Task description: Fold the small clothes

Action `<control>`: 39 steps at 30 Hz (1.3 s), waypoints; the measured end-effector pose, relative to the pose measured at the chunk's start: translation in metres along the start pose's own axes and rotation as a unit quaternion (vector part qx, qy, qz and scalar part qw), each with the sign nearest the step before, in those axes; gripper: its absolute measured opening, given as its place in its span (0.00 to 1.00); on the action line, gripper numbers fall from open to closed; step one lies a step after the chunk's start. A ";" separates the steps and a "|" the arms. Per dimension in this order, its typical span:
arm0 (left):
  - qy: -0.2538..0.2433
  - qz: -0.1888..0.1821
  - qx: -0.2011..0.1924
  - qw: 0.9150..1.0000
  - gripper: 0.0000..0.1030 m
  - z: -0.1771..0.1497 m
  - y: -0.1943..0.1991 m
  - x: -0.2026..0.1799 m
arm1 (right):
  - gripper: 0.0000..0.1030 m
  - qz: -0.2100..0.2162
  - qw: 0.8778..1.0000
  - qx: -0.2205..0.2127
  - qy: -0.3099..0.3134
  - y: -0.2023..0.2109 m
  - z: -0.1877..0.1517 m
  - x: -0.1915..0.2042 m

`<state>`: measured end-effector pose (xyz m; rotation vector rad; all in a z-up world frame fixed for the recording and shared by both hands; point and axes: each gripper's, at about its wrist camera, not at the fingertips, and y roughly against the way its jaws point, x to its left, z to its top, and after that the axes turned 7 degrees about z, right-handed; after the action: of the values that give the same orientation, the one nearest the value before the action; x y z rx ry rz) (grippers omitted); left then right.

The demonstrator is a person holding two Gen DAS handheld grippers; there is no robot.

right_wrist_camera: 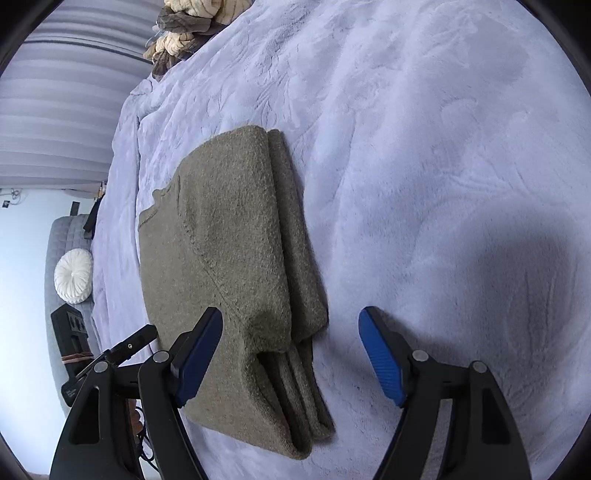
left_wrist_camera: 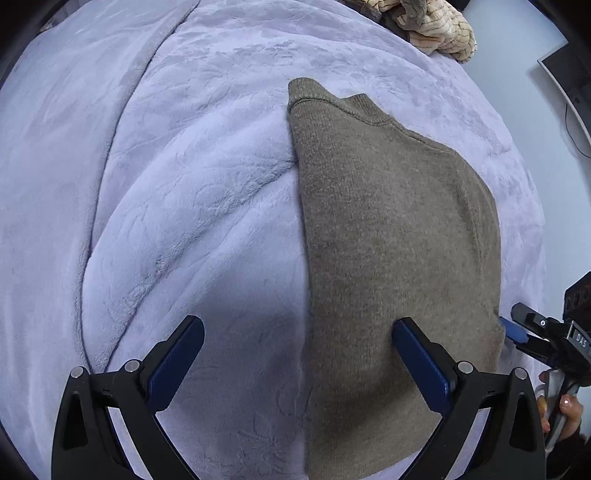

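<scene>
Sweater [left_wrist_camera: 388, 240]: olive knit, folded into a long strip on the lavender bed [left_wrist_camera: 166, 184].
Long axis: runs away from both claws.
Left claw [left_wrist_camera: 297, 363]: released, straddling the near left edge.
Right claw [right_wrist_camera: 291, 358]: released over the near right edge.

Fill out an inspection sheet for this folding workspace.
Surface: lavender plush blanket, creased.
Job's things: olive knit sweater, folded into a long strip, sleeve layers stacked along one edge.
Clutter: crumpled beige clothes pile at the far end.
Grippers: left gripper open over the sweater's edge; right gripper open, holding nothing.
Cables: thin dark cable by the wall.
Surroundings: round white cushion on a grey seat.
</scene>
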<state>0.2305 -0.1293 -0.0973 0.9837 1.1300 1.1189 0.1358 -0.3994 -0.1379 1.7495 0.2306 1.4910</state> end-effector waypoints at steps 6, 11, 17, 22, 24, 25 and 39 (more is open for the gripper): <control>0.012 -0.069 0.031 0.997 1.00 0.013 -0.026 -0.011 | 0.77 0.044 0.999 0.018 0.005 -0.012 0.015 -0.005; 0.003 -0.093 0.031 0.995 1.00 0.014 -0.039 -0.024 | 0.77 0.047 0.997 0.052 0.031 -0.036 0.026 0.001; -0.003 -0.091 0.024 0.996 1.00 0.019 -0.049 -0.035 | 0.85 0.055 0.994 0.074 0.050 -0.056 0.037 0.011; -0.006 -0.088 0.017 0.996 1.00 0.019 -0.051 -0.038 | 0.86 0.097 0.984 0.098 0.117 -0.060 0.029 0.041; -0.007 -0.085 0.013 0.996 1.00 0.019 -0.052 -0.040 | 0.87 0.098 0.982 0.103 0.122 -0.065 0.029 0.041; -0.008 -0.083 0.011 0.996 1.00 0.019 -0.052 -0.042 | 0.87 0.099 0.983 0.107 0.114 -0.069 0.030 0.038; -0.009 -0.070 0.002 0.998 0.83 0.018 -0.044 -0.060 | 0.39 0.060 0.992 0.092 0.055 -0.083 0.032 0.039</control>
<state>0.2517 -0.1973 -0.1267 0.9014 1.1684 0.9938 0.2047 -0.3356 -0.1636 1.8546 0.3346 1.7013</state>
